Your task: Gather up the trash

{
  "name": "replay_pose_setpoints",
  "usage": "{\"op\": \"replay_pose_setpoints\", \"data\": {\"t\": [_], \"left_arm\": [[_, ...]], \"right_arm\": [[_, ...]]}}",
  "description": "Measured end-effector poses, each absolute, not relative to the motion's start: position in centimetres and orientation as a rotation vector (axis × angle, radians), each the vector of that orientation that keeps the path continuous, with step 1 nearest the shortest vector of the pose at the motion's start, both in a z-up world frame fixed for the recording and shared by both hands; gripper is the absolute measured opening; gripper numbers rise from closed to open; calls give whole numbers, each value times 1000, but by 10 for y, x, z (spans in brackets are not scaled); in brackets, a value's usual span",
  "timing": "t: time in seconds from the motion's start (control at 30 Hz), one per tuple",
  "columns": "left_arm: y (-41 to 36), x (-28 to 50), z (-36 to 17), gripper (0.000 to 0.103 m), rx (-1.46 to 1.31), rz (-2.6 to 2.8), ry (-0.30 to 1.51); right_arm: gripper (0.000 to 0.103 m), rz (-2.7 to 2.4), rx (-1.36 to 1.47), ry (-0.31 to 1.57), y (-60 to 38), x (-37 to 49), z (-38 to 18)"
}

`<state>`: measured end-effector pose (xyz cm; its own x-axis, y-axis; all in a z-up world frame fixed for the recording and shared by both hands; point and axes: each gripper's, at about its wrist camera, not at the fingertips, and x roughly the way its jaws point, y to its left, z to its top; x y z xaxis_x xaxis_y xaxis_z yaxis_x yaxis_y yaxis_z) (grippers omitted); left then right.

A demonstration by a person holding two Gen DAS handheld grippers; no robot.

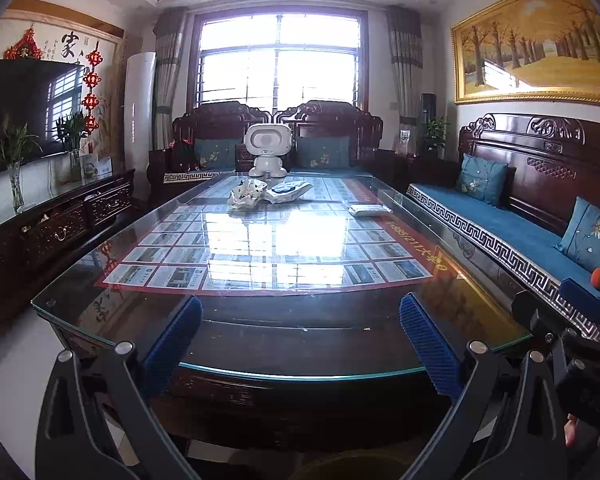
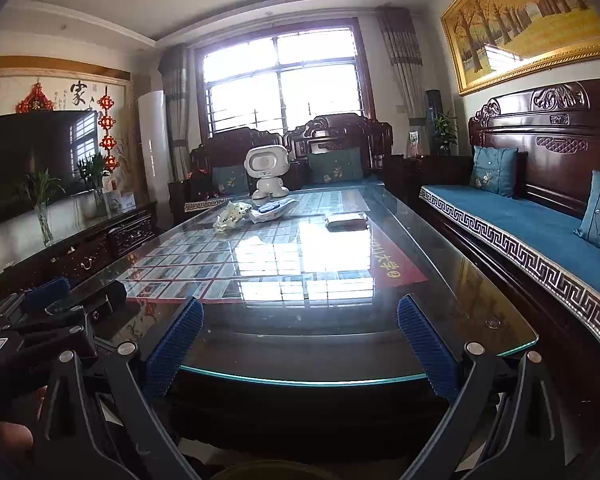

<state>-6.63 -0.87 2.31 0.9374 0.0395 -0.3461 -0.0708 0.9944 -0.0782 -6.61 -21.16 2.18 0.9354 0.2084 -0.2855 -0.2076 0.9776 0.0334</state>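
Note:
Trash lies at the far end of a long glass-topped table (image 1: pixel 300 372): a crumpled white wrapper (image 1: pixel 246 193), a flat blue-and-white snack bag (image 1: pixel 288 191) beside it, and a flat white packet (image 1: pixel 369 209) to the right. All three show in the right wrist view: the wrapper (image 2: pixel 230 216), the bag (image 2: pixel 274 209), the packet (image 2: pixel 346 220). My left gripper (image 1: pixel 300 340) is open and empty over the near table edge. My right gripper (image 2: pixel 300 340) is open and empty beside it, also at the near edge (image 2: pixel 300 378).
A white toy robot (image 1: pixel 267 148) stands at the table's far end. A carved sofa with blue cushions (image 1: pixel 500 216) runs along the right. A dark TV cabinet (image 1: pixel 60 228) with vases lines the left. A round bin rim (image 2: pixel 260 470) shows below the near edge.

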Motion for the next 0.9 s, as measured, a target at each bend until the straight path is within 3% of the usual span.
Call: {"op": "replay_pose_setpoints", "data": {"t": [0.9], "left_arm": [[8,-10,-2,99,-111,88,449]], "right_arm": [[95,247,-36,406,-187,-6,1]]}}
